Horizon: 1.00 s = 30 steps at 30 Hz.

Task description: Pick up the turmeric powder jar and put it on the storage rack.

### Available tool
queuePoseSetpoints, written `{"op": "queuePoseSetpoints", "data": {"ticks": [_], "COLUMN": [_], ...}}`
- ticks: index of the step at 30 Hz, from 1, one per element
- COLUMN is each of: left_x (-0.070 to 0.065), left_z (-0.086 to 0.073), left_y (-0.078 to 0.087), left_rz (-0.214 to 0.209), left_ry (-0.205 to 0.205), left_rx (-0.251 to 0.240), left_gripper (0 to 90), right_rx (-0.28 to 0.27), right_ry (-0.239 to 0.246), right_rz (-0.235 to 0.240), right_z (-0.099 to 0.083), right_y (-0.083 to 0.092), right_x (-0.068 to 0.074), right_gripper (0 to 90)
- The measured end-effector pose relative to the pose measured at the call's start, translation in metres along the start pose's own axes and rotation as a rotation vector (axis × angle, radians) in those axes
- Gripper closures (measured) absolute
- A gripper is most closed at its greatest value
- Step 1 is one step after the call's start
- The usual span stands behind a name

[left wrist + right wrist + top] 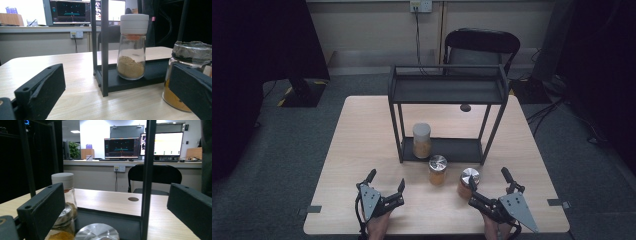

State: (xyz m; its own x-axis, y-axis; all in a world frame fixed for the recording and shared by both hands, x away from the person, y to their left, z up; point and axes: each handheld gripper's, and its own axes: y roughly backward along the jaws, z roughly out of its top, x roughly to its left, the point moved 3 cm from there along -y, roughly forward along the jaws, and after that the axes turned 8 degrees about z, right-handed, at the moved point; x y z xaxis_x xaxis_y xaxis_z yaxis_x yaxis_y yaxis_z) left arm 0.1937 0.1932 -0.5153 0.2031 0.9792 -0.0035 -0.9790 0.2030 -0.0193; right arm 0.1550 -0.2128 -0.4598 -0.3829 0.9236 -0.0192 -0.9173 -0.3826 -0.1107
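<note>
Three spice jars stand around a black two-tier rack (447, 90). A white-capped jar of tan powder (422, 140) (131, 47) (63, 185) stands on its lower shelf. Two silver-lidded jars sit on the table in front of it: one with orange powder (437, 170) (187, 67), one further right (468, 181) (97, 233). My left gripper (386, 181) (117, 77) is open and empty, left of the orange jar. My right gripper (488, 180) (115, 197) is open, its left fingertip close beside the right jar. I cannot tell whether they touch.
The wooden table (362, 135) has bare room left of the rack. A rack post (147, 182) rises straight ahead in the right gripper view. A black chair (482, 45) stands behind the table. A small dark hole (465, 107) marks the tabletop under the rack.
</note>
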Motion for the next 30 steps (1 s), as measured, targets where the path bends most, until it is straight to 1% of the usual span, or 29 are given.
{"op": "queuePoseSetpoints", "data": {"ticks": [16,19,28,30], "left_x": [0.0,0.0,0.0,0.0], "left_z": [0.0,0.0,0.0,0.0], "left_y": [0.0,0.0,0.0,0.0], "left_rz": [0.001,0.001,0.001,0.001], "left_ry": [0.0,0.0,0.0,0.0], "left_rx": [-0.002,-0.001,-0.001,-0.002], "left_gripper": [0.3,0.3,0.3,0.3], "right_rx": [0.009,0.016,0.013,0.014], "right_ry": [0.007,0.01,0.023,0.02], "right_rz": [0.067,0.075,0.091,0.099], "right_z": [0.002,0.003,0.004,0.004], "right_y": [-0.014,-0.017,-0.023,-0.024], "right_x": [0.017,0.02,0.028,0.029], "right_gripper": [0.8,0.9,0.7,0.4]}}
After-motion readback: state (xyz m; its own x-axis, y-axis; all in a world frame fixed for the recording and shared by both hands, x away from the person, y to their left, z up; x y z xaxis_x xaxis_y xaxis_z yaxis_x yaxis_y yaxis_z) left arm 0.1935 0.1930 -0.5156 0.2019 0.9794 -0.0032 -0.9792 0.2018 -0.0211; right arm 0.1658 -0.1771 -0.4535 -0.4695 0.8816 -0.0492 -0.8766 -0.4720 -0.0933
